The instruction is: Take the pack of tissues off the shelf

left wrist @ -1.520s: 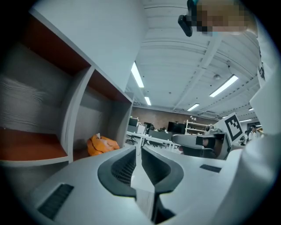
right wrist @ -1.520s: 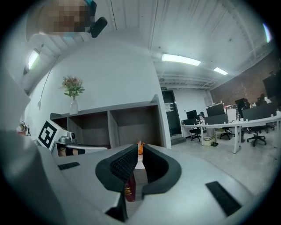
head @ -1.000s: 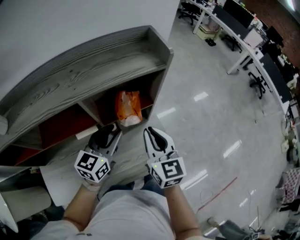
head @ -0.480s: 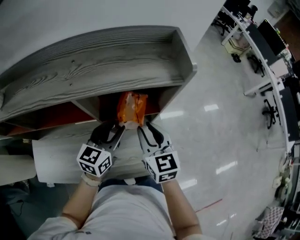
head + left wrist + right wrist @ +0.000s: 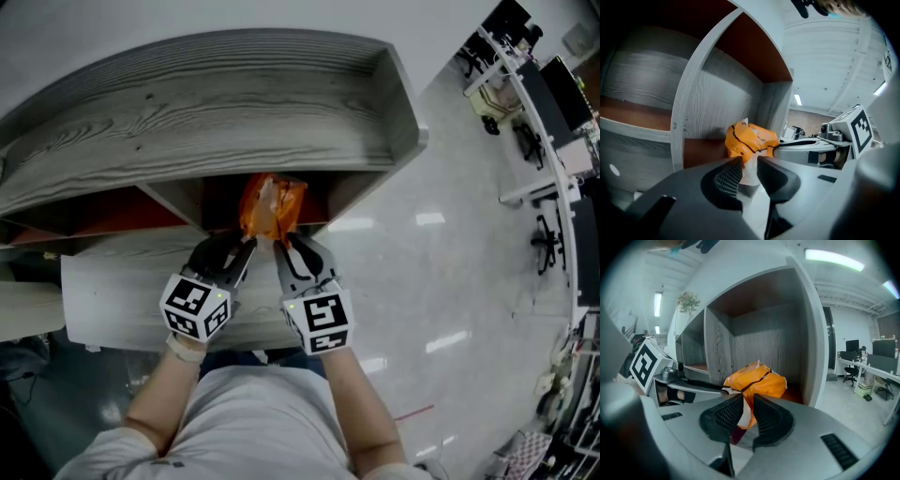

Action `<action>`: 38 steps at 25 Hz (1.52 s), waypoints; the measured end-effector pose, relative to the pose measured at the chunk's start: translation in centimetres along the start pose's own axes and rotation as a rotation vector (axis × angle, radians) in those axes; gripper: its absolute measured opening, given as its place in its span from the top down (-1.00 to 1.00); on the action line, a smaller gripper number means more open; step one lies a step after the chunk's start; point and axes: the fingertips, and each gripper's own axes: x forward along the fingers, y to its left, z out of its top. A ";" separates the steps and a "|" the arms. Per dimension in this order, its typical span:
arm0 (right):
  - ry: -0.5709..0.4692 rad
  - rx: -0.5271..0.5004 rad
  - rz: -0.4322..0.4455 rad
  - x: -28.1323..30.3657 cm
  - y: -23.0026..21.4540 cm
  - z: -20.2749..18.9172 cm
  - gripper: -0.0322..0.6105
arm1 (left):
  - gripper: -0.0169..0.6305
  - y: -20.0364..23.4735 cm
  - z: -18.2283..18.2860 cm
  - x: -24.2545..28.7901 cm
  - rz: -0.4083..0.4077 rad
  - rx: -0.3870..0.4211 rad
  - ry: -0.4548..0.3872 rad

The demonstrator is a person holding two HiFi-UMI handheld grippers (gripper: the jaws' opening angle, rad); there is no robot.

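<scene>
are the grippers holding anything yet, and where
Cannot tell: the tissue pack's near end sits between the jaws of left gripper, just closing, and right gripper, but no firm pinch shows.

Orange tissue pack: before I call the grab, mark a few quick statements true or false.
1. The orange plastic tissue pack sits in the grey wooden shelf's right-end compartment. True.
2. The pack lies on the shelf's top board. False: it is in the compartment underneath.
3. The right hand-held gripper's jaws are pressed together. False: they stand apart, the pack's end in the gap.
4. Office desks stand on the glossy floor beyond. True.
</scene>
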 end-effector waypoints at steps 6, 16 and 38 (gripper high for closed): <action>-0.020 -0.002 -0.045 -0.4 0.0 0.1 0.77 | 0.78 -0.6 0.1 -0.3 -0.043 0.005 -0.008; -0.063 0.067 -0.184 -5.0 0.5 0.1 0.80 | 0.82 -5.0 0.3 -2.2 -0.228 0.047 0.021; -0.094 0.243 -0.766 -23.7 -2.5 -6.1 0.82 | 0.83 -23.0 -4.2 -1.5 -0.851 0.187 0.169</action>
